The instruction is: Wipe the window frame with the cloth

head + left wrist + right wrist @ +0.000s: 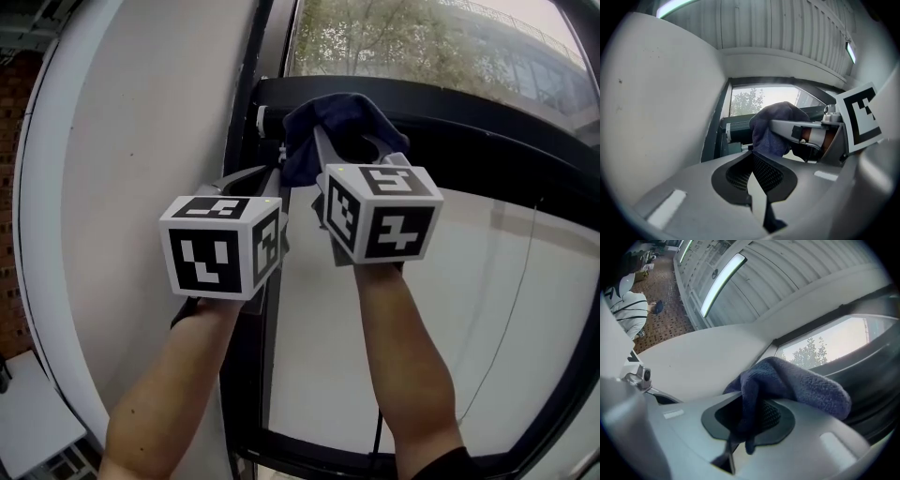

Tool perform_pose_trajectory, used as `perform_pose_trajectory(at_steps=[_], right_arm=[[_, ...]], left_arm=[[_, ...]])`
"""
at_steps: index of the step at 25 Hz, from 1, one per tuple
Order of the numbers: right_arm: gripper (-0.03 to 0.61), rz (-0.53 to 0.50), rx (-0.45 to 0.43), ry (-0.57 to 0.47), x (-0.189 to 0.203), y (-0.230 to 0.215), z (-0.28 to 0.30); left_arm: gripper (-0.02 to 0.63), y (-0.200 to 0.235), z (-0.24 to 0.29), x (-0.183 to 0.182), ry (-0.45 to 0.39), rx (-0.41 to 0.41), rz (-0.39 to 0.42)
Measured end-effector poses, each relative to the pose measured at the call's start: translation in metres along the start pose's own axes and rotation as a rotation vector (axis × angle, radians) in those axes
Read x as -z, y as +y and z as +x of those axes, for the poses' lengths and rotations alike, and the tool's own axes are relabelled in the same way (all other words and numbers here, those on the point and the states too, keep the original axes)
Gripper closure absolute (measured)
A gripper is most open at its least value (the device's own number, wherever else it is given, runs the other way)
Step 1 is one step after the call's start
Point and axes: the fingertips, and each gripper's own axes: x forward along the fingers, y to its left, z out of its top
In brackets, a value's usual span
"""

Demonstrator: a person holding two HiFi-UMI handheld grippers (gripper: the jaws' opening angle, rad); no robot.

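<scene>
Position report, all places taken from the window frame (487, 141).

- The right claw (349, 148) is clamping the cloth (330, 124). In the right gripper view a fold of the dark blue fabric is running down between the pads, and the bulk is draping over the tip.
- The cloth is sitting at the frame's upper horizontal bar, close to the corner where that bar meets the upright member. It appears to be touching the bar, though I cannot confirm how firmly it is pressing.
- The left claw (270, 174) is hanging just beside the upright member, below the corner. Its jaws are standing together with nothing between them.
- The pale wall (141, 112) is lying on the far side of the upright, away from the glass.

Judgement: the coming stroke is turning on one relation – the bar's long axis is running away from the corner, to the right and slightly down in the head view. The right claw is the nearer one, with the cloth ahead of its tip, so I am expecting it to do the wiping along that line.
</scene>
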Motion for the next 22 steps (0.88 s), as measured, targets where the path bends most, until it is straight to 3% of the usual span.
perform_pose_trajectory(at_steps=[15, 22], right_arm=[[0.514, -0.063, 0.046, 0.027, -0.007, -0.053, -0.049], [0.514, -0.105, 0.112, 0.079, -0.013, -0.08, -0.071]], left_arm=[[0.62, -0.044, 0.014, -0.001, -0.035, 0.023, -0.067], [0.62, -0.068, 0.019, -0.01, -0.057, 0.109, -0.115]])
